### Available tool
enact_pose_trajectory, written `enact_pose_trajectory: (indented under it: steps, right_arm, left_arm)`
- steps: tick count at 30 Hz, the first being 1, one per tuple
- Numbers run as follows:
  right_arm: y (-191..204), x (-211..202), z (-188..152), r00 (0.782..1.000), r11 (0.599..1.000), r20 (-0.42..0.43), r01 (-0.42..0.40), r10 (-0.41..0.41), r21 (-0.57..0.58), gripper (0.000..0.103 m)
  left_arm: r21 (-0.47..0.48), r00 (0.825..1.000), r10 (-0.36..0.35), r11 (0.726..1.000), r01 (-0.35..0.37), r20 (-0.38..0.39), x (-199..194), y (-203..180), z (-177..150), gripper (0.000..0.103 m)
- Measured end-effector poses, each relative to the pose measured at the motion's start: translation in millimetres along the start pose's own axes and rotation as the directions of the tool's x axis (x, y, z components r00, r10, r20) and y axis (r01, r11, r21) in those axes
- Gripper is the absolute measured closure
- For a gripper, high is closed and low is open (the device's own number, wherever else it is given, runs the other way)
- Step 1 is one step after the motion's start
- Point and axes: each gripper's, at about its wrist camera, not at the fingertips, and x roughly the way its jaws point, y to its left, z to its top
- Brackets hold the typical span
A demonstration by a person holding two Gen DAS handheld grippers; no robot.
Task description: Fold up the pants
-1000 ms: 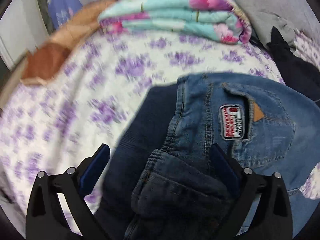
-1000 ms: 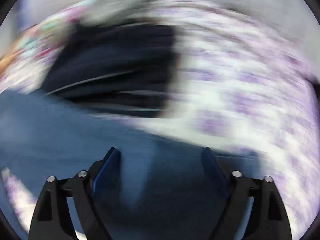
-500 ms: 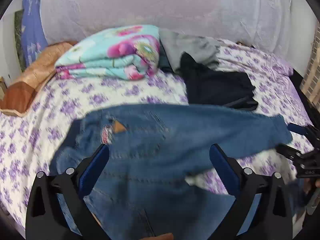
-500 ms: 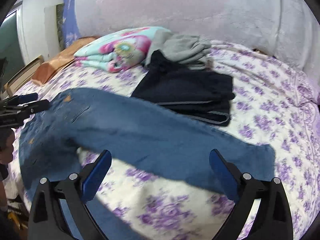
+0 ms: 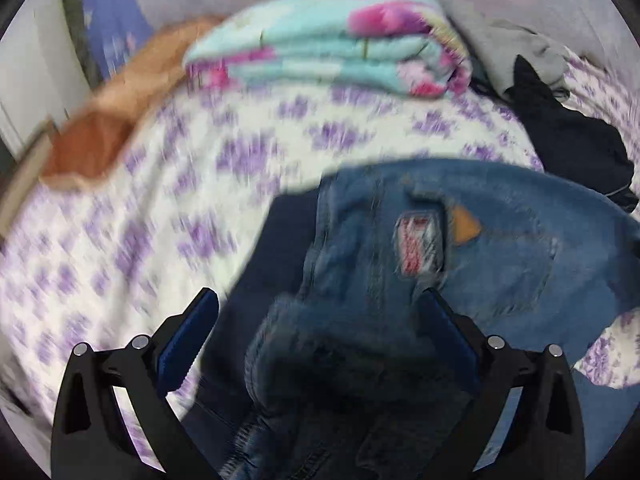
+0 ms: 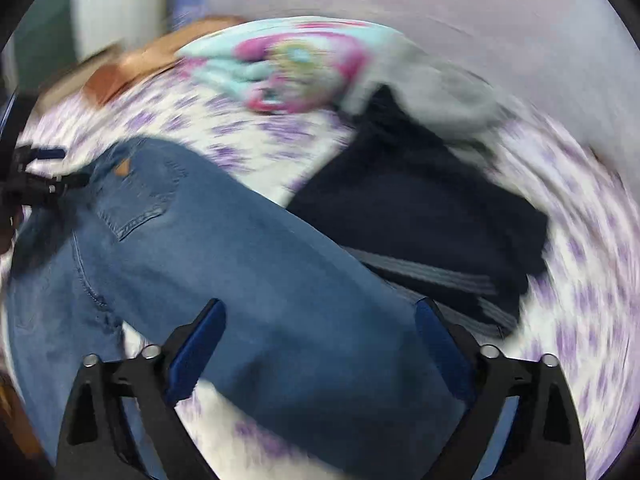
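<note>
Blue jeans [image 5: 500, 256] lie on a bed with a white and purple flowered sheet [image 5: 160, 208]. In the left wrist view my left gripper [image 5: 316, 320] is open, its jaws wide apart over the bunched waistband end, near the red-and-white label [image 5: 418, 246]. In the right wrist view my right gripper [image 6: 320, 328] is open over a jeans leg [image 6: 280, 280] that runs from the back pocket at left down to the lower right. The left gripper [image 6: 38, 178] shows at the far left edge by the waist. Both views are blurred.
A folded turquoise and pink blanket [image 5: 328, 40] lies at the back of the bed. A black garment [image 6: 420, 208] and a grey garment [image 6: 432, 84] lie right of the jeans. An orange-brown pillow [image 5: 120, 120] is at the back left.
Both grippers have swung down and in close to the jeans from a pulled-back view. The left is over the waistband, the right over the leg. Both stay open.
</note>
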Motion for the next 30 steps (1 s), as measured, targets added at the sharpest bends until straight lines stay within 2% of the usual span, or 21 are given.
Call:
enact_pose_trajectory:
  steps: [1,2,5,7,9,11,13,16,22,23,24,25,26,27,28,30]
  right_arm:
    - [3.9,8.8,7.2,1.0,1.0,-0.004,-0.013,0.013,-0.022,0.034]
    - [6.8,21.6,16.0,1.0,0.999,-0.013,-0.024,0.024,-0.04,0.036]
    - [2.4,51.7,32.1,0.999,1.0,-0.04,-0.017,0.016,-0.018,0.036]
    - [-1.6,61.5,36.3,0.998,0.999,-0.037,-0.048,0.048,0.008,0.035]
    - [-0.8,64.5,36.1,0.996,0.998,-0.054,-0.068,0.068,0.005,0.047]
    - [4.2,56.1,33.8,0.996,0.996,-0.049,-0.082,0.081,-0.02,0.083]
    - [0.6,44.5,35.4,0.992,0.993,-0.025,-0.121,0.121,-0.008,0.1]
    - [-12.4,20.4,37.8,0.978,0.976,0.042,-0.208,0.206,0.064,0.1]
    - [-7.0,-6.8,17.5,0.952,0.953,0.109,-0.295,0.287,0.065,0.1]
    - [-8.3,-6.1,15.7,0.959,0.961,0.114,-0.269,0.261,0.069,0.099]
    - [-10.5,-1.9,14.2,0.978,0.98,0.114,-0.183,0.173,0.081,0.097]
    - [-14.5,2.2,13.2,0.989,0.989,0.107,-0.109,0.098,0.103,0.089]
    - [-22.0,7.5,12.0,0.995,0.989,0.091,-0.043,0.03,0.143,0.072]
    - [-33.1,10.0,10.3,0.996,0.977,0.093,-0.027,0.007,0.214,0.069]
    - [-36.8,8.8,9.7,0.995,0.968,0.102,-0.043,0.019,0.246,0.069]
    - [-26.6,3.1,13.8,0.988,0.97,0.138,-0.098,0.068,0.223,0.069]
  left_arm:
    - [-0.023,1.0,-0.02,1.0,0.019,-0.024,10.8,5.3,-8.6,0.004]
    - [-0.032,0.999,-0.037,0.999,0.036,-0.027,17.7,7.3,-16.2,0.004]
    - [-0.062,0.996,-0.087,0.994,0.088,0.021,21.3,12.7,-29.1,0.004]
    - [-0.063,0.996,-0.089,0.994,0.091,0.027,21.4,12.5,-30.5,0.004]
    - [-0.058,0.996,-0.082,0.995,0.084,0.033,20.7,11.4,-31.6,0.004]
    - [-0.059,0.996,-0.087,0.994,0.088,0.033,20.5,12.9,-30.1,0.004]
    - [-0.061,0.995,-0.094,0.994,0.095,0.026,19.8,14.5,-28.2,0.004]
    - [-0.063,0.996,-0.094,0.994,0.094,0.007,16.3,16.1,-24.5,0.004]
    - [-0.052,0.996,-0.085,0.995,0.084,-0.01,14.1,17.1,-24.4,0.004]
    - [-0.052,0.996,-0.085,0.995,0.084,-0.011,14.7,17.2,-24.4,0.004]
    - [-0.054,0.996,-0.082,0.995,0.081,-0.016,15.9,17.1,-24.4,0.004]
    - [-0.056,0.997,-0.08,0.995,0.079,-0.019,17.0,17.2,-24.5,0.004]
    - [-0.06,0.997,-0.078,0.995,0.077,-0.024,18.4,17.1,-25.0,0.004]
    - [-0.061,0.997,-0.076,0.995,0.074,-0.027,18.5,17.1,-25.7,0.004]
    - [-0.061,0.997,-0.066,0.996,0.064,-0.029,16.6,16.8,-26.5,0.004]
    - [-0.076,0.999,-0.034,0.997,0.032,-0.022,8.4,16.9,-28.9,0.004]
